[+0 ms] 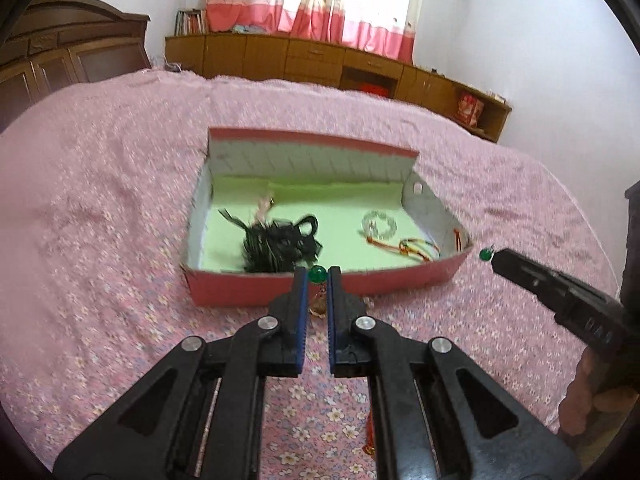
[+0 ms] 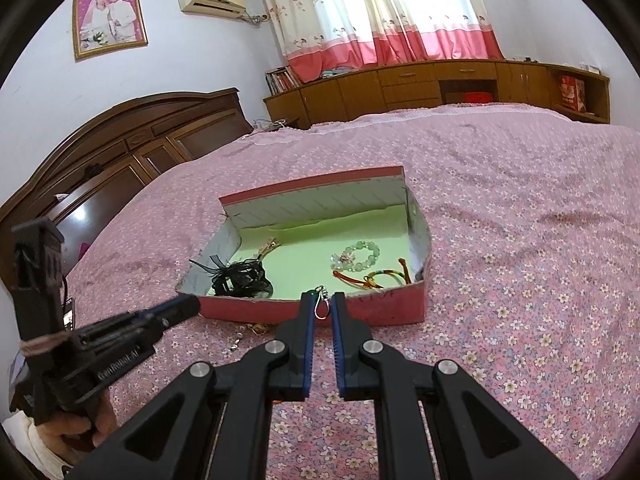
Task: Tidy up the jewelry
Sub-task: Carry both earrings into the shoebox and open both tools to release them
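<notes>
A shallow red box [image 1: 240, 292] [image 2: 380, 310] with a pale green floor lies on the pink floral bedspread. It holds a black ribbon bundle [image 1: 280, 244] [image 2: 240, 278], a pale bead bracelet [image 1: 378, 224] [image 2: 356, 258] and red-orange cords [image 1: 412, 248] [image 2: 380, 276]. My left gripper [image 1: 317, 277] [image 2: 192, 306] is shut on a green-bead charm [image 1: 318, 273] just before the box's front wall, with a red cord hanging below. My right gripper [image 2: 322, 299] [image 1: 496, 260] is shut on a green-bead piece with a silver hook [image 2: 320, 308] at the box's near right corner.
Small loose pieces [image 2: 258, 328] lie on the bedspread [image 2: 500, 280] in front of the box. A dark wooden headboard [image 2: 132, 148] stands at the left and low wooden cabinets [image 1: 320, 60] run under the curtained window. A hand [image 2: 80, 428] holds the left gripper.
</notes>
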`<state>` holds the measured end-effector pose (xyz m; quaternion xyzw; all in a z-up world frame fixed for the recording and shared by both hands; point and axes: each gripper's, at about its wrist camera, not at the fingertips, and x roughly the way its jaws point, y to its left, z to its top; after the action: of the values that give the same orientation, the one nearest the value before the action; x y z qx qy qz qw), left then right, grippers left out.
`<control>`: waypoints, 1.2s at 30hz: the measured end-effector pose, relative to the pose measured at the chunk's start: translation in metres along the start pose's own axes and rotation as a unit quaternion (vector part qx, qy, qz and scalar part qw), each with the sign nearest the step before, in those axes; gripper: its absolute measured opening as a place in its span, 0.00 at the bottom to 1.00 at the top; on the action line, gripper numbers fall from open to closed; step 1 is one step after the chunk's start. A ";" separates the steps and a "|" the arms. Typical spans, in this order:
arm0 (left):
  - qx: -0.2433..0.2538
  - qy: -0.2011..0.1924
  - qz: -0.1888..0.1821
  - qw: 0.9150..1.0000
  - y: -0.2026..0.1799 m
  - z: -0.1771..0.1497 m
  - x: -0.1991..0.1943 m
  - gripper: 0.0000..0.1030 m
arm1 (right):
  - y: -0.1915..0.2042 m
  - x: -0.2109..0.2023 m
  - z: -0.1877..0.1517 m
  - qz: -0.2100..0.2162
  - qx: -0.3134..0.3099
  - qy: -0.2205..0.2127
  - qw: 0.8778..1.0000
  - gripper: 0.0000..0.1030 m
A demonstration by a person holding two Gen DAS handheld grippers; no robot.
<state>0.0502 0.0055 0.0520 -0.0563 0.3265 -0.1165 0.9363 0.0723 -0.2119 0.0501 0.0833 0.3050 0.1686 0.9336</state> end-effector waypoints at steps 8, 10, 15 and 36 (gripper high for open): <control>0.008 -0.032 0.018 0.999 0.006 0.018 0.002 0.00 | 0.016 0.010 0.012 0.005 -0.024 -0.009 1.000 0.10; 0.010 -0.038 0.022 0.999 0.009 0.021 0.004 0.00 | 0.018 0.014 0.016 0.005 -0.027 -0.011 1.000 0.10; 0.004 -0.040 0.033 0.999 0.018 0.027 0.019 0.00 | 0.024 0.034 0.023 0.004 -0.036 -0.008 0.999 0.10; -0.022 0.027 0.044 0.998 0.045 0.016 0.067 0.00 | 0.014 0.113 0.015 -0.030 -0.051 0.086 0.995 0.10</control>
<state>0.1194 0.0320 0.0161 -0.0592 0.3559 -0.0694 0.9301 0.1630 -0.1578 0.0043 0.0116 0.3773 0.1621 0.9117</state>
